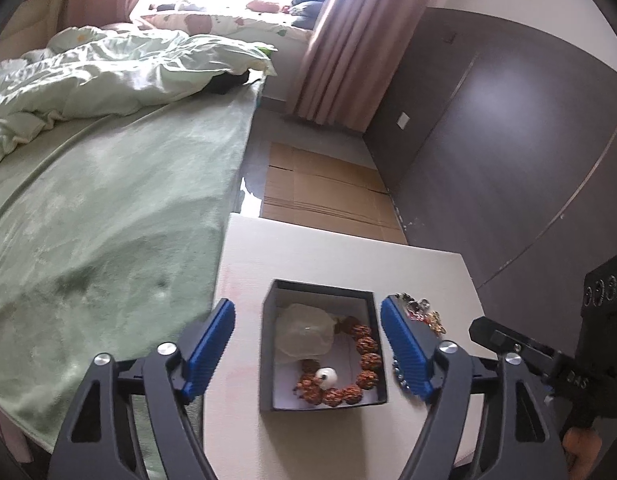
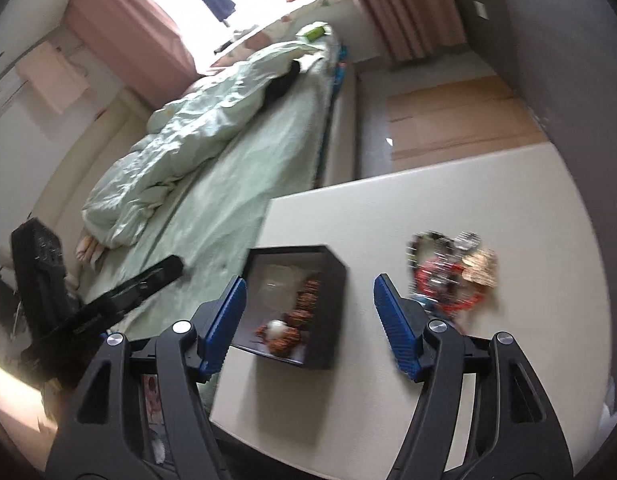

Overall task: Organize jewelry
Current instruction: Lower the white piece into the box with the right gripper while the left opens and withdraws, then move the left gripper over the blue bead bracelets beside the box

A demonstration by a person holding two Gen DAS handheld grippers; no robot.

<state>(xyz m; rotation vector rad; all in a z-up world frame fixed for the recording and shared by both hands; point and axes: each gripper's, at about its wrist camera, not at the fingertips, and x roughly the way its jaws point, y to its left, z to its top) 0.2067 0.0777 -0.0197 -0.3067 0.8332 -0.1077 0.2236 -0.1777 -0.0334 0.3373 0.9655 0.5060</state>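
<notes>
A dark open box [image 1: 268,344] stands on the white table [image 1: 316,256]. Inside lie a brown bead bracelet [image 1: 364,364] with a white bead and a pale plastic pouch [image 1: 304,334]. A heap of loose jewelry [image 1: 422,312] lies on the table right of the box. My left gripper [image 1: 308,348] is open and empty, above the box. In the right wrist view the box [image 2: 332,312], bracelet [image 2: 300,312] and jewelry heap [image 2: 452,276] show. My right gripper [image 2: 310,320] is open and empty, above the box's right side.
A bed with a green blanket [image 1: 108,208] and rumpled quilt [image 1: 108,72] borders the table on the left. Flattened cardboard [image 1: 328,192] lies on the floor beyond the table. A dark wardrobe [image 1: 508,140] stands at the right. Pink curtains [image 1: 360,40] hang by the window.
</notes>
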